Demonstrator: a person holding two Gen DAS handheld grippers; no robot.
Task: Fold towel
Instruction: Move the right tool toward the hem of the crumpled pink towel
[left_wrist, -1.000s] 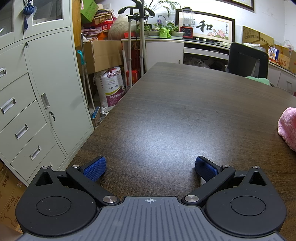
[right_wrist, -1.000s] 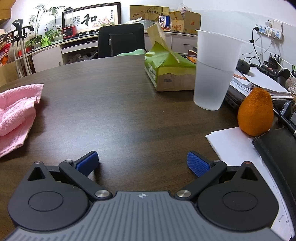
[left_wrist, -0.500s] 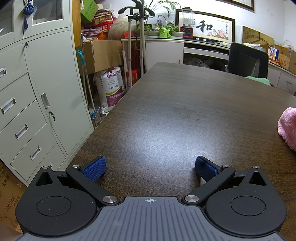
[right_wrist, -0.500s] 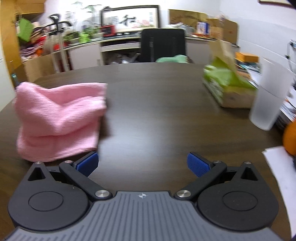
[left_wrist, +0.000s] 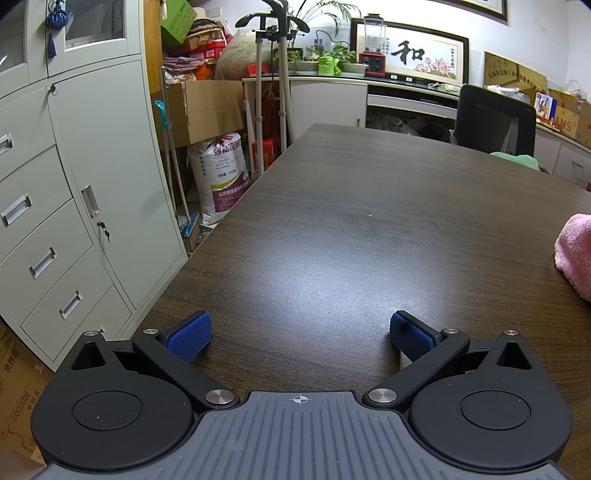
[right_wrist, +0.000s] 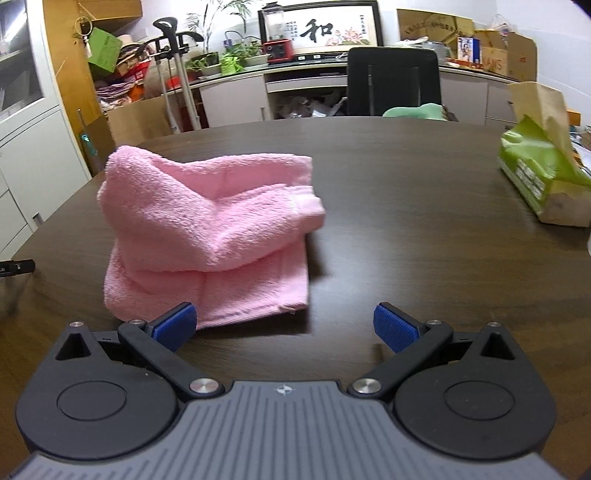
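A pink towel lies crumpled in a loose heap on the dark wooden table. My right gripper is open and empty, low over the table just in front of the towel's near edge, with its left fingertip by the near left corner. My left gripper is open and empty over bare table near the left edge. Only a pink edge of the towel shows at the far right of the left wrist view.
A green tissue pack lies at the table's right side. A black office chair stands at the far end. A grey filing cabinet stands left of the table. A black object pokes in at the left.
My right gripper has swung left, from facing a plastic cup and an orange to facing the towel, and moved closer to it. My left gripper has stayed still.
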